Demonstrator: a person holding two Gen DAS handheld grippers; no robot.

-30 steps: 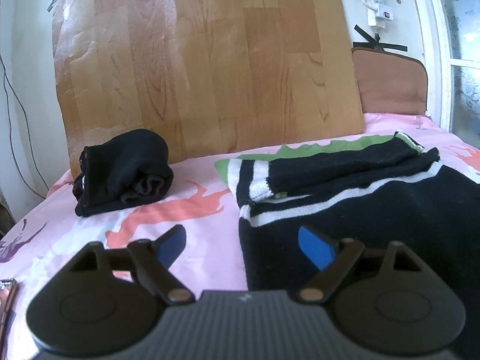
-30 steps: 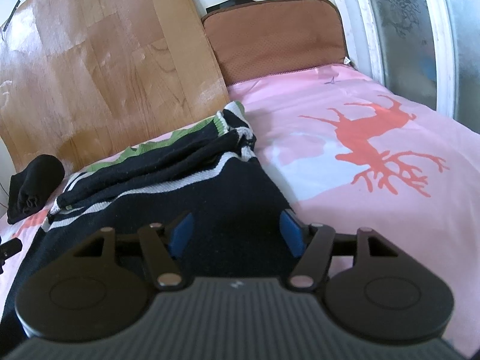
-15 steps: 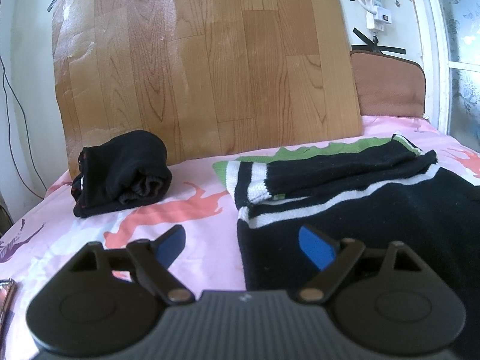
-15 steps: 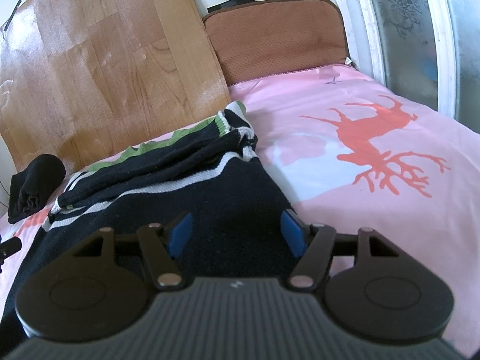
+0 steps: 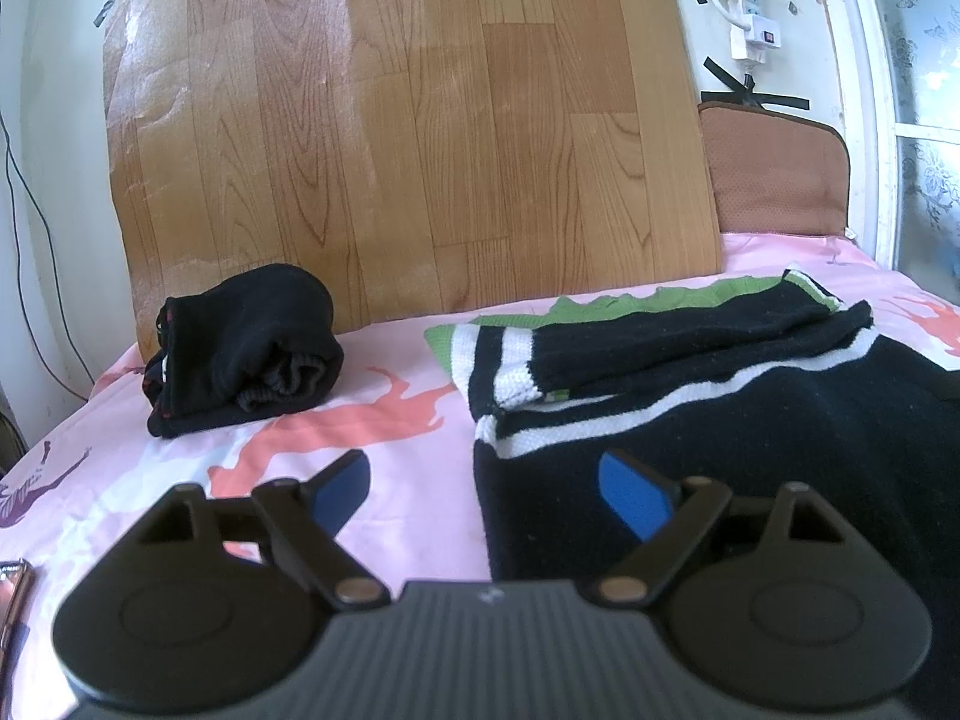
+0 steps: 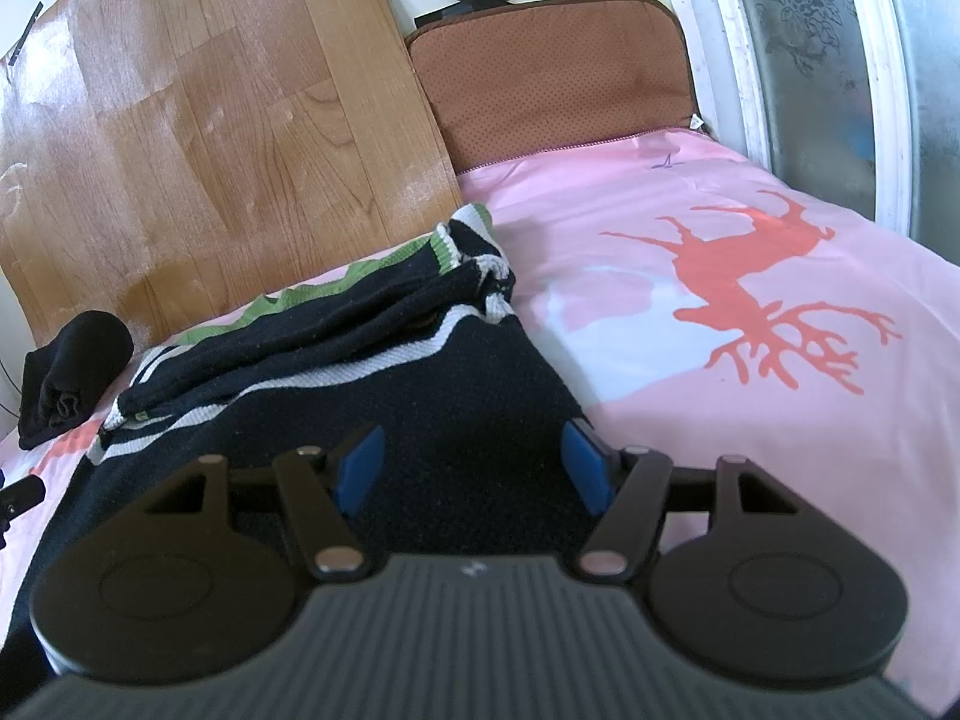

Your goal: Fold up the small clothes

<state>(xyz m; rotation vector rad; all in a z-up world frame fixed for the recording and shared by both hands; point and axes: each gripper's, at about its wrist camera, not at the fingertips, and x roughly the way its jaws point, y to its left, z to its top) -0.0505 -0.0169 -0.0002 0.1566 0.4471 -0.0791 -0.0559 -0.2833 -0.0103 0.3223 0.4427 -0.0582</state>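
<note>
Pink bedding (image 6: 750,228) with red deer prints fills both of my views. On it lies the black sweater (image 5: 750,420) with white and green stripes, its sleeves folded across the upper part and the body spread flat toward me. My left gripper (image 5: 483,492) hangs over the sweater's left edge with its jaws apart and nothing between them; my right gripper (image 6: 474,465) hangs over the sweater's right edge, jaws likewise apart and empty. Well to the left sits a rolled black garment (image 5: 246,348), apart from the sweater. Behind both, a wood-grain board (image 5: 408,132) leans upright against the wall, beside a brown cushion (image 6: 558,66). A window (image 6: 840,48) runs along the right.
</note>
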